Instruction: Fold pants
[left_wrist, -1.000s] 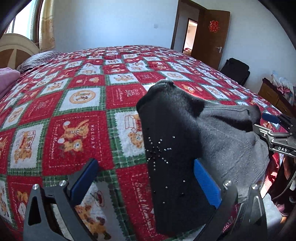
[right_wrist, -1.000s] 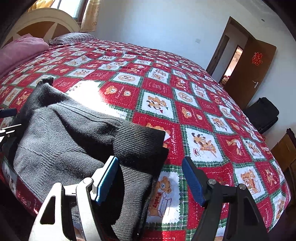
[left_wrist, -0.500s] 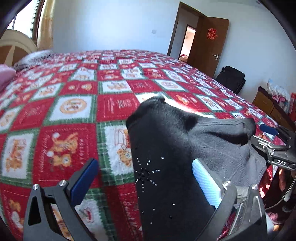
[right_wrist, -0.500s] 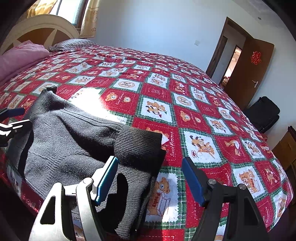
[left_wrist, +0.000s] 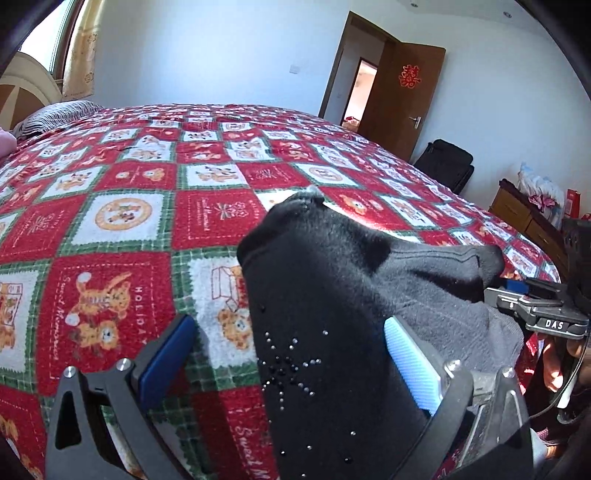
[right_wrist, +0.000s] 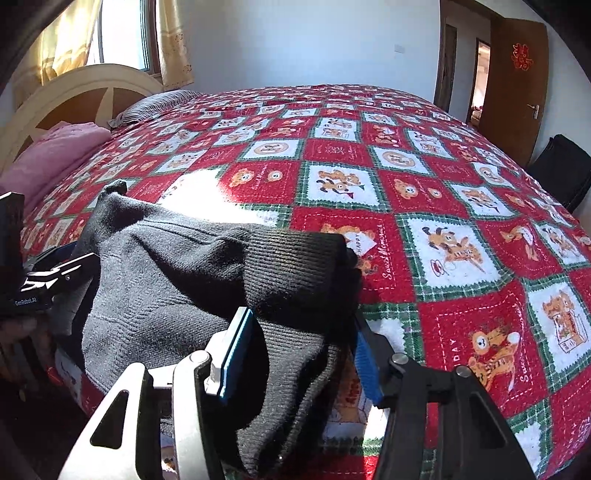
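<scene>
The black pants (left_wrist: 325, 295) lie in a loose heap at the near edge of the bed, on the red and green checked blanket (left_wrist: 122, 229). In the right wrist view the same pants (right_wrist: 166, 280) look dark grey with a ribbed cuff on top. A star of small shiny studs (left_wrist: 288, 363) shows on the black cloth in the left wrist view.

The right gripper (right_wrist: 299, 354) has just been closing its jaws, and the ribbed part of the pants is between them; the blue pads are close to the cloth on both sides, but the jaws are not yet pressed tight on it. The left gripper (left_wrist: 291, 358) stands wide apart: its right pad lies against the pants, its left pad is over bare blanket, so it grasps nothing.

Further away there is a pink cover (right_wrist: 55, 155) and a striped pillow (right_wrist: 155, 103) at the cream headboard (right_wrist: 74, 88). A brown door (left_wrist: 402, 96) stands open behind the bed, and a black bag (left_wrist: 447, 166) rests by the wall.
</scene>
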